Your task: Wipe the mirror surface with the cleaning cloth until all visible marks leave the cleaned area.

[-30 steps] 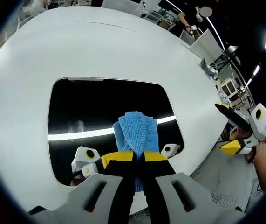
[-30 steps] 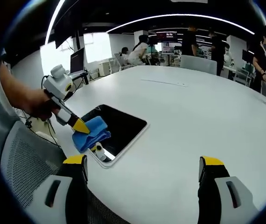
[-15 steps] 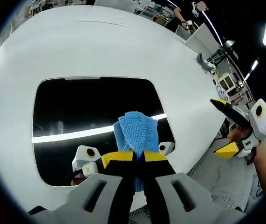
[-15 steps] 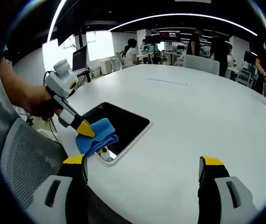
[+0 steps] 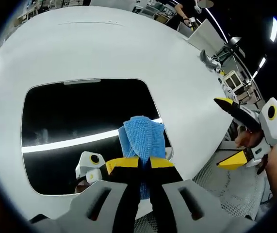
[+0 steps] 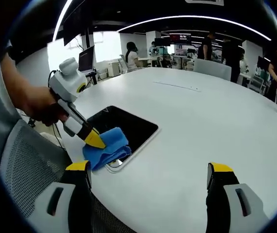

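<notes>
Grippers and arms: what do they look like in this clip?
The left gripper has a grey-white body, black jaws with yellow tips, and yellow and black markings. The right gripper matches: grey moulded bases, black jaws capped yellow. The forearm behind the left hand is bare; no sleeve is visible.

A large white table runs far into an open office. A grey mesh chair stands at its near left edge. At the far side are white chairs, desks with monitors and several people. A bright window lies far left. Curved light strips cross the dark ceiling.
</notes>
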Available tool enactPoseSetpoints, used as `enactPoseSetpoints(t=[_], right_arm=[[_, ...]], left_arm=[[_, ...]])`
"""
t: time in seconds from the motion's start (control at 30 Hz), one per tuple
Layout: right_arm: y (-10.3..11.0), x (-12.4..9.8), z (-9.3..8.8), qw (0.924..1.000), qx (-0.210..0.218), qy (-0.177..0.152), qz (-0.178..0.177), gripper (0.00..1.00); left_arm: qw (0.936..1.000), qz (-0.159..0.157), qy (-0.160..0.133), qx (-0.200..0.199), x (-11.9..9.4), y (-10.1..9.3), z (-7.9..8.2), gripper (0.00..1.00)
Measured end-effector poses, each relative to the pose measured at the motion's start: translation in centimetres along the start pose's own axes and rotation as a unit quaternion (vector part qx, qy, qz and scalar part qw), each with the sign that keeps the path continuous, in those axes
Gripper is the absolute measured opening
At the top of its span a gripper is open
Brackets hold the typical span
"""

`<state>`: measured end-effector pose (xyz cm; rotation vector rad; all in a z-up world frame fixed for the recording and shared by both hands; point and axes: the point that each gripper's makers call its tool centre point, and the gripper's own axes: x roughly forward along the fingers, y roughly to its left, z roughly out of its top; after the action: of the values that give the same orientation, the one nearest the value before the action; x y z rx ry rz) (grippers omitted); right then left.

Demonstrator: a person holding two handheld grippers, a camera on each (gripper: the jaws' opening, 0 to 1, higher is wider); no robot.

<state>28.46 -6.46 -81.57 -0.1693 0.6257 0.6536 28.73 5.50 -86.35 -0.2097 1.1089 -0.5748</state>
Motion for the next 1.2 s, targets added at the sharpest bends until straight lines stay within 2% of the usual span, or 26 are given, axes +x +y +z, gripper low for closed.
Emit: enactPoseSetpoints(t=[0.37,0.8,1.17,1.2], right_arm=[[0.0,0.1,-0.1,1.0000,0.000,0.001,0.002,0.98],[-0.1,0.1,-0.1,1.0000,0.007,0.001,-0.001,0.98],[-0.3,0.1,-0.1,0.9999,0.013,0.001,-0.004,0.98],[-0.4,0.0,0.0,0.9998,0.017,0.000,-0.006,0.98]], left_arm=[[0.9999,-0.002,0.001,0.011,0.7,-0.9,0.4,0.03],[0.9998,-0.003,0.006,0.018,0.8,-0.8,0.6,0.03],[0.9998,-0.005,0.001,0.017,1.6,-0.4,2.3,0.03],[0.9999,-0.008,0.001,0.013,1.9,-0.3,3.0,0.03]])
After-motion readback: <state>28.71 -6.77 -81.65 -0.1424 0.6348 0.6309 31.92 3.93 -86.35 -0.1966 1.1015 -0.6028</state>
